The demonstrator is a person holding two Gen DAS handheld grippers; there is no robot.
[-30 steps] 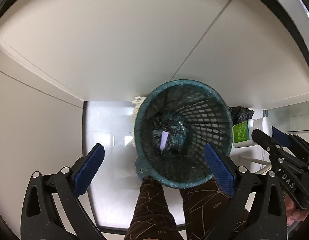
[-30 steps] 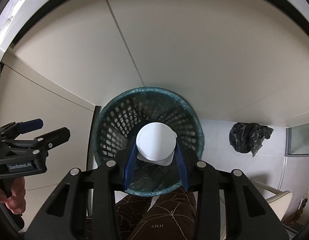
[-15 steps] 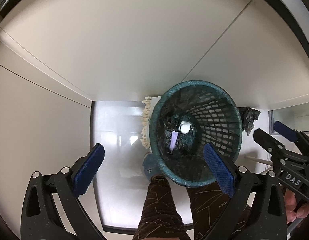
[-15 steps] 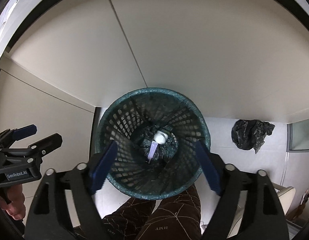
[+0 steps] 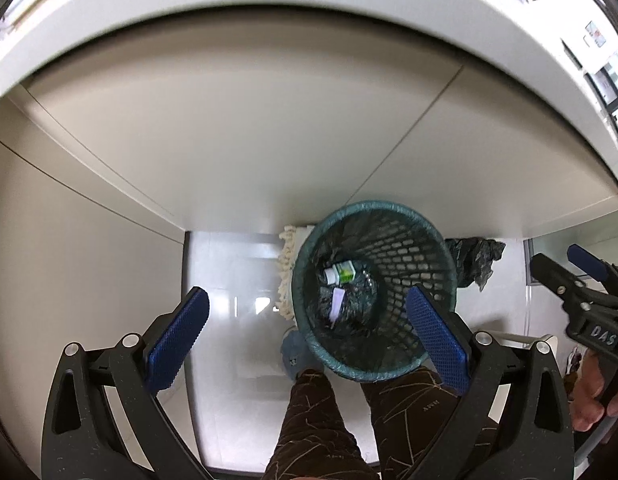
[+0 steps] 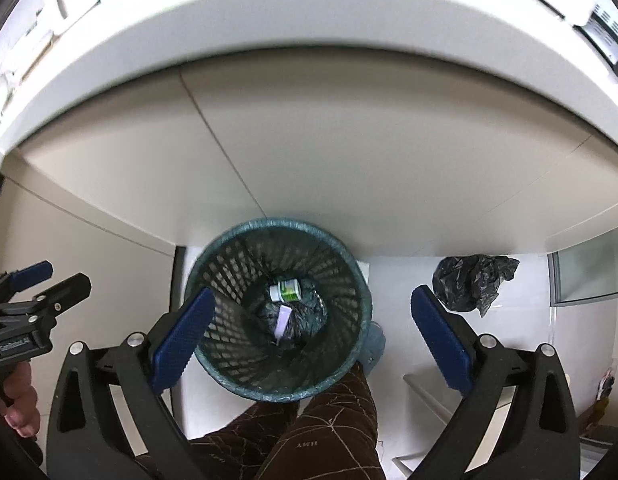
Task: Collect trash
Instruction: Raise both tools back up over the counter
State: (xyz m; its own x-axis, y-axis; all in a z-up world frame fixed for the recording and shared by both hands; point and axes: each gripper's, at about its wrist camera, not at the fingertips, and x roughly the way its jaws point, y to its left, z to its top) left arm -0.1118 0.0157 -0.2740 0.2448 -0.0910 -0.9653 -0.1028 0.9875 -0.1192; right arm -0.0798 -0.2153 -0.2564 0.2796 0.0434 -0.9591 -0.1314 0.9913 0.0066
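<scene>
A green mesh waste basket (image 5: 421,240) (image 6: 233,272) stands on the floor below both grippers. Inside it lie a white bottle with a green label (image 5: 340,273) (image 6: 285,291), a pale purple strip (image 5: 337,302) (image 6: 282,322) and a dark liner bag. My left gripper (image 5: 305,336) is open and empty, high above the basket. My right gripper (image 6: 309,336) is open and empty, also above the basket. Each gripper shows at the edge of the other's view, the right one (image 5: 581,280) and the left one (image 6: 33,292).
A white desk edge (image 5: 269,12) curves overhead, with a beige panel (image 5: 249,140) beneath it. A crumpled black bag (image 6: 469,284) lies on the floor right of the basket. A cream mop head (image 5: 287,268) lies left of the basket. The person's brown trousers (image 6: 309,440) are below.
My right gripper opened and let the white bottle fall into the basket. Both grippers have since risen, so the basket looks smaller and the desk edge has come into view.
</scene>
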